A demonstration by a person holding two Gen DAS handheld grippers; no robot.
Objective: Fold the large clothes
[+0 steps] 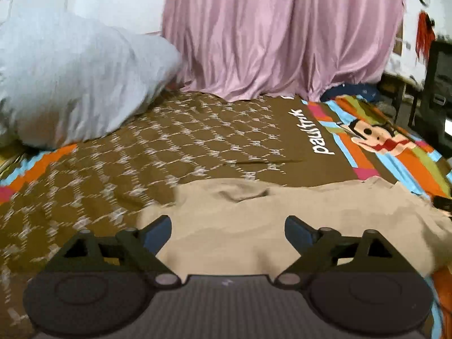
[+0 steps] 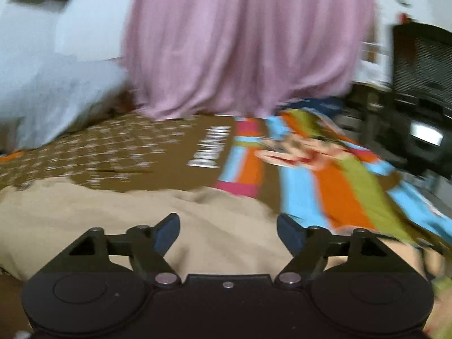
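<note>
A tan garment (image 1: 282, 217) lies spread on a brown patterned bedsheet (image 1: 169, 152), wrinkled near its far edge. My left gripper (image 1: 228, 227) is open and empty, just above the garment's left part. In the right wrist view the same tan garment (image 2: 127, 212) fills the lower left. My right gripper (image 2: 228, 226) is open and empty over the garment's right edge. That view is blurred by motion.
A pale pillow (image 1: 70, 79) lies at the back left. A pink curtain (image 1: 282, 34) hangs behind the bed. The sheet's right part has bright stripes and a cartoon face (image 1: 373, 138). A dark chair (image 2: 418, 65) and furniture stand to the right of the bed.
</note>
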